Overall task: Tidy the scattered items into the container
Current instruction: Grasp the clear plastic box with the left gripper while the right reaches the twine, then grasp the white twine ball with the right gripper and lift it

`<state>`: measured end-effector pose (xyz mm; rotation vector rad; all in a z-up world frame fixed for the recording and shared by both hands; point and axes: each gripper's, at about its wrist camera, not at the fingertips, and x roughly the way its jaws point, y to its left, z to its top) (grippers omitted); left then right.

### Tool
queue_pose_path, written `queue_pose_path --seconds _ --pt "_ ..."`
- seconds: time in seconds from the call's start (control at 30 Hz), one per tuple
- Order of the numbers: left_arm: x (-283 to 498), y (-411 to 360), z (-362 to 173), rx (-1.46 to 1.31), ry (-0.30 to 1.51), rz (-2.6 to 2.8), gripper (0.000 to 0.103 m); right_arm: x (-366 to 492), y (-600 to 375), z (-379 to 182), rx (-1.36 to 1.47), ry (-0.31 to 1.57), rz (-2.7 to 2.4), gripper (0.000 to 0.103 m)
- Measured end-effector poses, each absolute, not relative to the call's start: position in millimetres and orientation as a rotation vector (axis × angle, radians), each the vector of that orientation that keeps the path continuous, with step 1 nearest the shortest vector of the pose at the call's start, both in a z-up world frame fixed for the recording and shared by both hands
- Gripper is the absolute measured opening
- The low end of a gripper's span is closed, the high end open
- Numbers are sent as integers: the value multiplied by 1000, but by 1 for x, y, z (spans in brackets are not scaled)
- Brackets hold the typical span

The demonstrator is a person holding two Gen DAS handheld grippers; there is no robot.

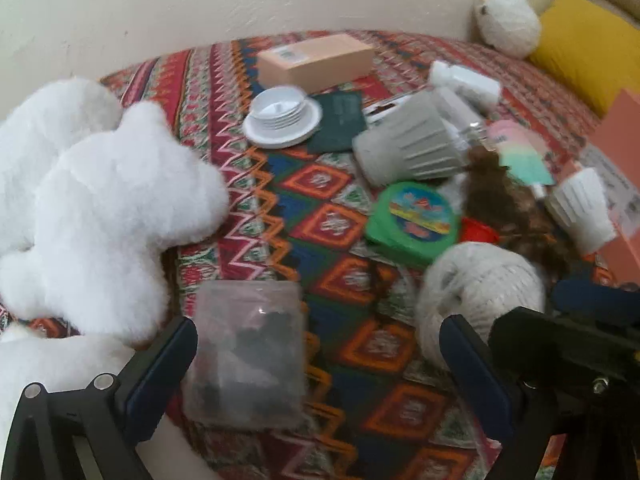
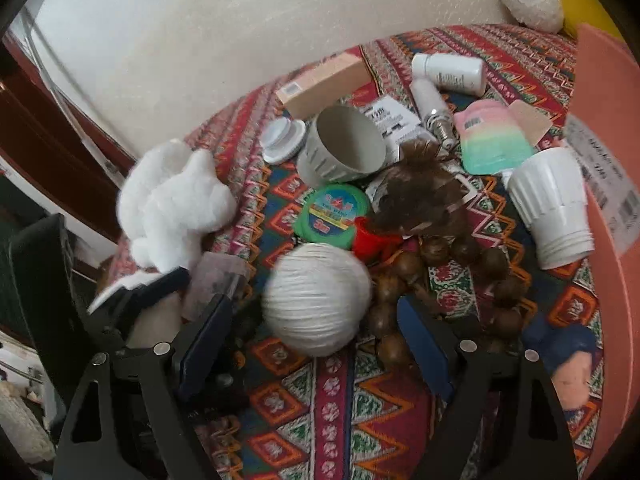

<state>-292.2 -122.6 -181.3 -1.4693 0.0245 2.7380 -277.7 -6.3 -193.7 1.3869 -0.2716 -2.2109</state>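
My left gripper (image 1: 318,322) is open low over the patterned bedspread. A clear plastic jar (image 1: 244,356) with dark contents lies between its fingers, close to the left finger (image 1: 172,360). A ball of pale twine (image 1: 480,292) rests just beyond the right finger. My right gripper (image 2: 314,302) is open too, and the twine ball (image 2: 316,300) sits between its fingertips without being squeezed. The jar (image 2: 216,280) appears left of the ball. A salmon-pink box wall (image 2: 608,160) stands at the right edge.
Scattered on the bedspread are a green round tin (image 2: 330,216), a grey cup (image 2: 340,148) on its side, stacked white cups (image 2: 556,216), brown beads (image 2: 436,256), bottles (image 2: 448,70), a cardboard box (image 1: 316,60), white dishes (image 1: 280,118). A white plush toy (image 1: 100,208) lies left.
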Motion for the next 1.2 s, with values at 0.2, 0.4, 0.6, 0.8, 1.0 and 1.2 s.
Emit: queue_pose_path --seconds 0.2,0.4,0.6,0.8,1.0,1.2 --pt "-294 -115 -203 -1523 216 2667 98 -281 -11 -208 1371 -270 -2173 70" --pt "-296 -130 -186 -1462 -132 2605 56 -276 13 -193 1336 -379 -2172 62" --pt "-282 -140 -166 -1409 -260 2566 55 -271 41 -160 1247 -452 -2152 14" --pt "-246 -147 -115 -1345 -225 2636 55 -256 45 -138 1176 -423 -2156 17" --pt "-218 -170 -96 -1282 -285 2676 55 -238 37 -149 1182 -321 -2270 75" --pt "-198 -189 -94 -1235 -384 2675 55 -235 -8 -168 1191 -100 -2265 79"
